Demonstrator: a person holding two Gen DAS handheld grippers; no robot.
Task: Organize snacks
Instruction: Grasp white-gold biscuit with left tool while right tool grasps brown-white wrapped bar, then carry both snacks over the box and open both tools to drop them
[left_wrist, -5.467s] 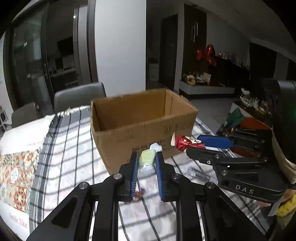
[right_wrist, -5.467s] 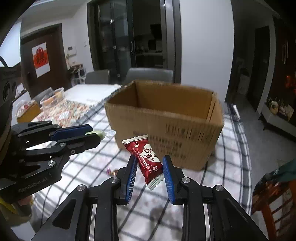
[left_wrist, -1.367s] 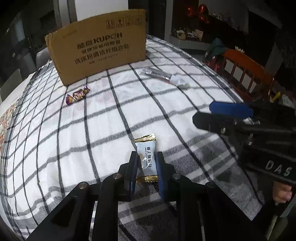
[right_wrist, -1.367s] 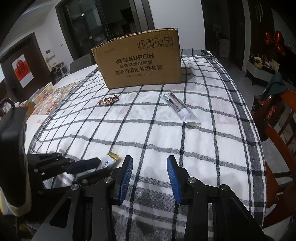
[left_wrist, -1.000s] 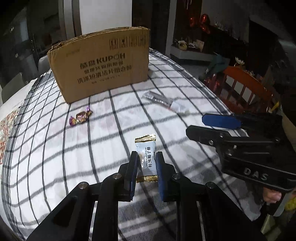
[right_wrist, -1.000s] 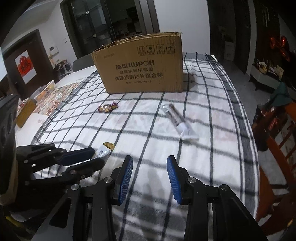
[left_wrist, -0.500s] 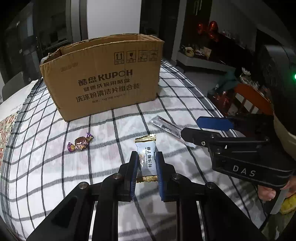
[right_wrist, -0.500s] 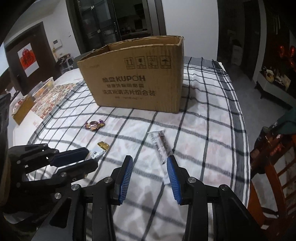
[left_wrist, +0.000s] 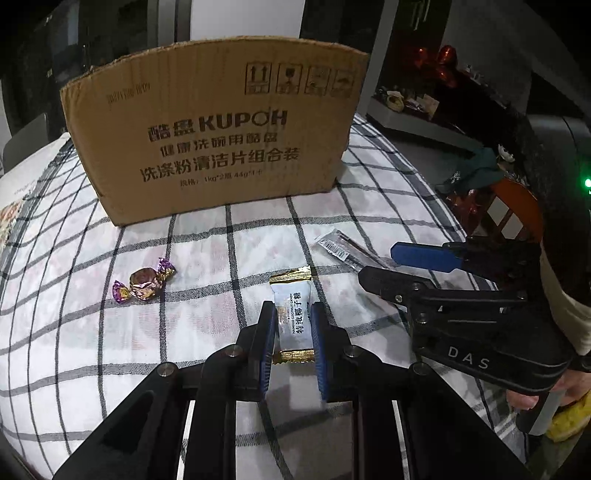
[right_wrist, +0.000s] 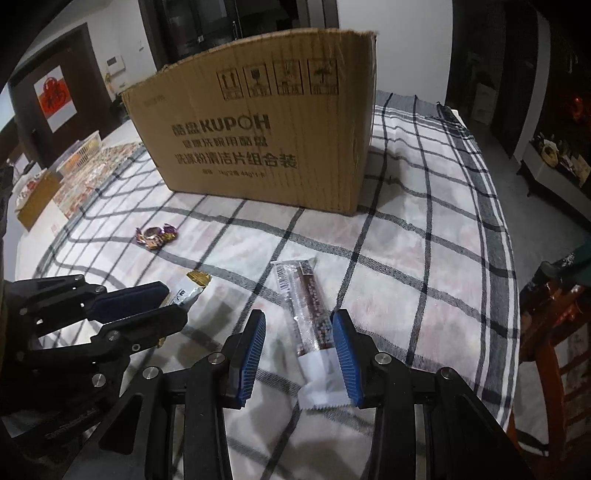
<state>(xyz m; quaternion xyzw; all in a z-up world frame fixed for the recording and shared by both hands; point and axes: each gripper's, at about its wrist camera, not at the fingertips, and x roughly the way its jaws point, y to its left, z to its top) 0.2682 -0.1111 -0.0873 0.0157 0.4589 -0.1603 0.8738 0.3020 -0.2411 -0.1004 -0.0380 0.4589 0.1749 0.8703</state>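
Now the white coconut candy (left_wrist: 292, 320) sits clamped in the left gripper (left_wrist: 291, 334), lifted since a second ago and carried nearer the cardboard box (left_wrist: 218, 122). The right gripper (right_wrist: 298, 349), jaws apart, has closed in to straddle the long snack bar (right_wrist: 308, 306) on the checked tablecloth (right_wrist: 424, 266) (right of the purple-wrapped chocolate (right_wrist: 157, 235)); both look bound for the box.

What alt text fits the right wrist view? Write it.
The open right gripper straddles a long clear-wrapped snack stick on a checked tablecloth. At left, the left gripper holds a white candy; a cardboard box stands behind.
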